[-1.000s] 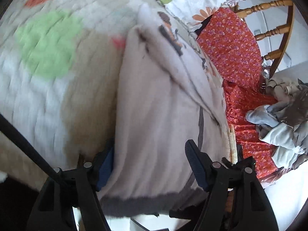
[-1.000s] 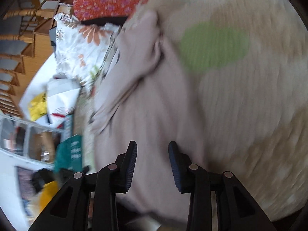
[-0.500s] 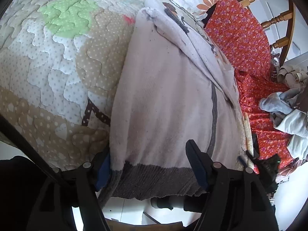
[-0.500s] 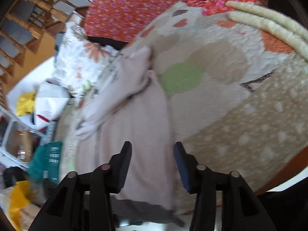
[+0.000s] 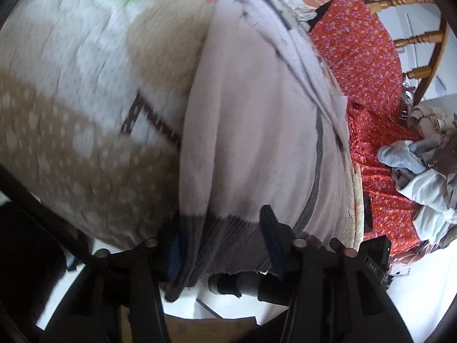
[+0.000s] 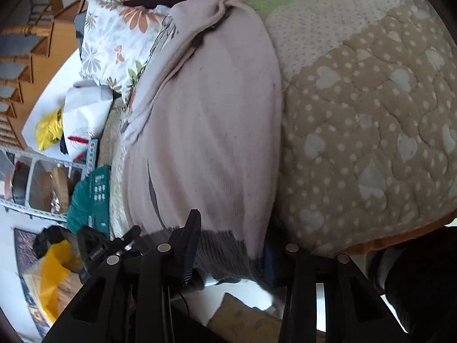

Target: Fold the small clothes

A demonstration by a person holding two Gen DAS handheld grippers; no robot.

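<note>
A pale pink sweater [image 5: 251, 131] with a dark grey ribbed hem [image 5: 228, 243] lies on a patchwork quilt [image 5: 71, 114], hem at the near edge. It also shows in the right wrist view [image 6: 211, 131], with its hem [image 6: 220, 245]. My left gripper [image 5: 222, 245] is open, its jaws either side of the hem; the left pad is partly hidden by cloth. My right gripper [image 6: 231, 245] is open around the hem too, its right finger behind the sweater's edge.
A heap of unfolded clothes [image 5: 422, 171] lies on red floral fabric [image 5: 368, 65] beside the sweater. A wooden chair [image 5: 422, 37] stands behind. A floral pillow [image 6: 114, 40], bags [image 6: 82, 114] and a shelf [image 6: 34, 183] sit off the quilt's left side.
Both grippers have drawn back to the sweater's grey hem at the quilt's near edge. The right gripper's jaws have opened wider and now straddle the hem.
</note>
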